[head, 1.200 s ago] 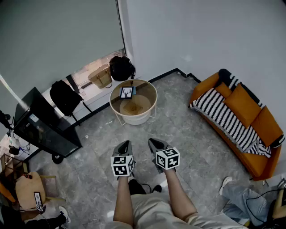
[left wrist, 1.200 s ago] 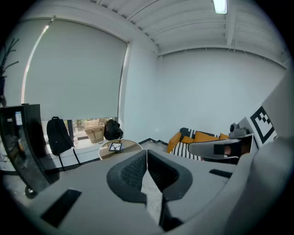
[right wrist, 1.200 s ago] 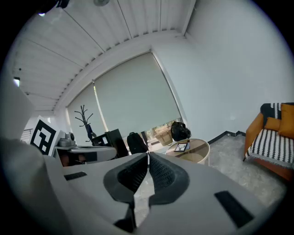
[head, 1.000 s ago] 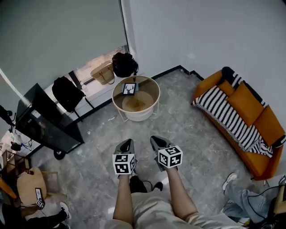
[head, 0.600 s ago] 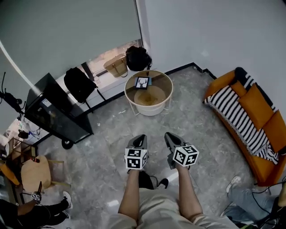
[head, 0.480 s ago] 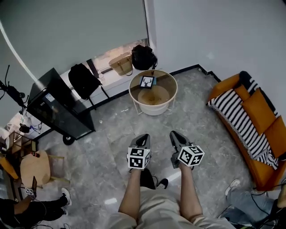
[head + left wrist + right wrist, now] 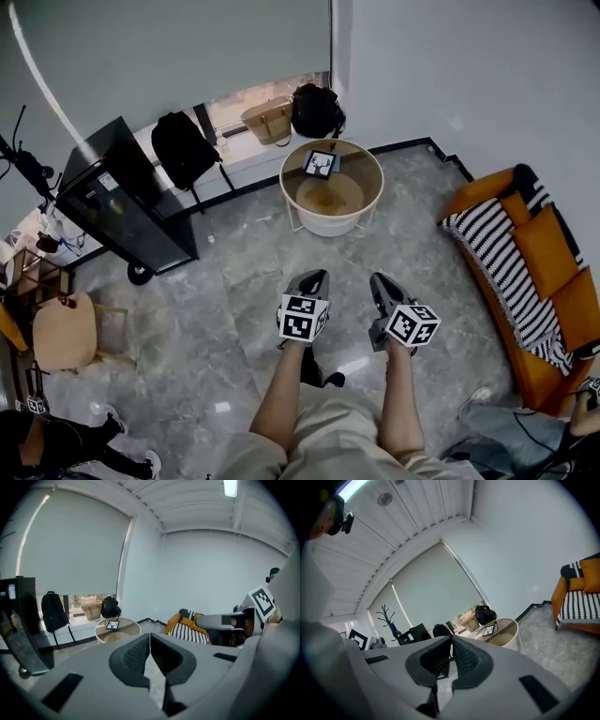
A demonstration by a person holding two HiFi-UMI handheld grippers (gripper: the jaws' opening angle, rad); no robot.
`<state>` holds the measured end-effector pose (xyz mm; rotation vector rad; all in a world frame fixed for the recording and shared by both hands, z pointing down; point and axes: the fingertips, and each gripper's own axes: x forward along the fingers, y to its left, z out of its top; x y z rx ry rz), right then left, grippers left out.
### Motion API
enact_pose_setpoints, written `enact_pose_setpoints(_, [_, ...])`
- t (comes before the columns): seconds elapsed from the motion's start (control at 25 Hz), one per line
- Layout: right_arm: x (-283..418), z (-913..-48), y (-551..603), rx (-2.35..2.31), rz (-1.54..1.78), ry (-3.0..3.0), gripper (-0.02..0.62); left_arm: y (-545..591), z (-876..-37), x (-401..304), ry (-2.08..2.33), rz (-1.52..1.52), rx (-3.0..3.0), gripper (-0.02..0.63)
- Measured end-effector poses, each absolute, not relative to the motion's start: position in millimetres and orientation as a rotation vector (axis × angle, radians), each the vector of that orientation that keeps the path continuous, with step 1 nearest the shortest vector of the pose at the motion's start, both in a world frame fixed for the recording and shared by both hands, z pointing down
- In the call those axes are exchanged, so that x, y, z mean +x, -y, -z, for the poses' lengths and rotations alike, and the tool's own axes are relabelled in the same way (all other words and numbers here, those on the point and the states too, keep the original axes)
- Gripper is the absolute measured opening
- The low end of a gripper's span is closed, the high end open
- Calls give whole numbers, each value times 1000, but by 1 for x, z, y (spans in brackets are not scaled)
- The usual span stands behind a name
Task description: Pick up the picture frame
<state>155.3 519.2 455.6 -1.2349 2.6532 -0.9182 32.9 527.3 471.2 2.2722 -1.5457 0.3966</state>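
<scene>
Your left tool (image 7: 317, 275) and your right tool (image 7: 378, 279) are held side by side in front of you above the grey floor (image 7: 234, 281), both aimed toward the round surface (image 7: 333, 226) and well apart from it. In the left gripper view the left tool (image 7: 149, 637) has its jaws pressed together with nothing between them. The right gripper view shows the same for the right tool (image 7: 451, 642): jaws closed and empty. The picture frame (image 7: 321, 163) sits on the far part of the surface, near the rim on the window side, untouched by either tool. It has a dark picture with a pale figure inside, and you cannot tell from here whether it lies flat or leans. You can also find the frame in the left gripper view (image 7: 112, 625) and in the right gripper view (image 7: 490, 630), small and distant on the surface. Beyond the surface, a black bag (image 7: 317, 110) and a tan bag (image 7: 267, 120) rest on the low ledge by the window. A backpack (image 7: 184, 147) stands further left, beside a black cabinet (image 7: 127, 211). An orange sofa (image 7: 548, 309) with a striped blanket (image 7: 497, 258) is along the wall on your right.
</scene>
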Motion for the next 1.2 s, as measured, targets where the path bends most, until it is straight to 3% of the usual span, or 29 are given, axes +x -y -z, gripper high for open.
enact_pose_setpoints(0.72, [135,-473,-423,-1349,1034,-2682,41,-423,-479,-31,1619,-301,2122,23])
enact_pose_setpoints(1.2, [64,-475,-354,-1298,1040,-2754,41,-346,-474,-81,1599,-289,2139,23])
